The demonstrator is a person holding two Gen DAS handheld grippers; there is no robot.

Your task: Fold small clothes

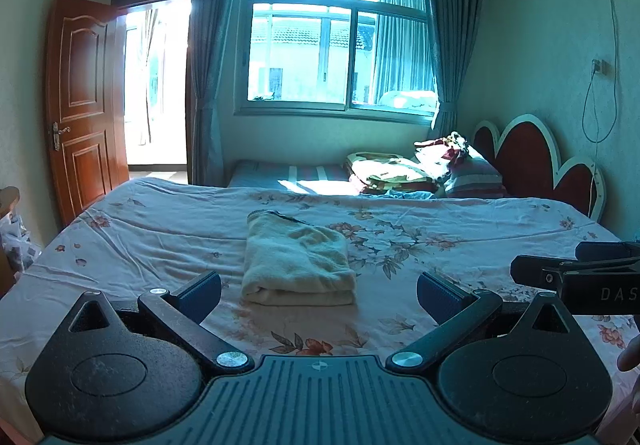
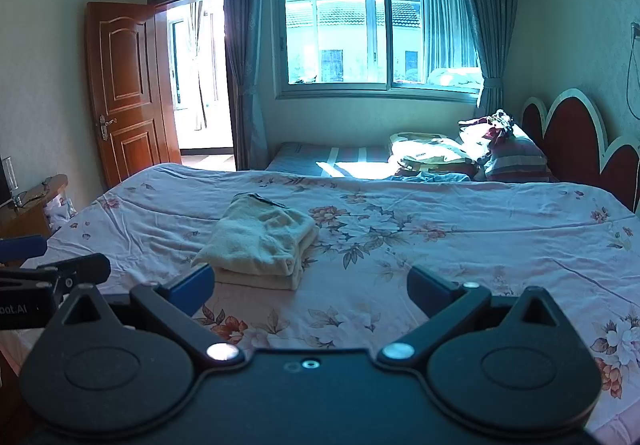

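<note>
- Your left gripper (image 1: 319, 295) hovers low over the near edge of the bed (image 1: 460, 217), fingers (image 1: 200, 295) spread wide apart and holding nothing
- Just ahead of it, the cream garment (image 1: 298, 263) lies on the floral bedsheet (image 1: 140, 229) as a thick, soft, fleecy rectangle, already folded in layers with rounded edges; a thin dark strip shows at its far end
- Your right gripper (image 2: 310, 291) sits beside the left one, to the right of the bundle, fingers (image 2: 430, 291) likewise apart and empty
- Risk, as I judge it: plush layers slide on each other, so pinching only the top layer would peel the fold open
- The sheet is thin and wrinkled; dig too low and you would catch it with the garment
- Both tools are close together, so they could collide if you reach in at once
</note>
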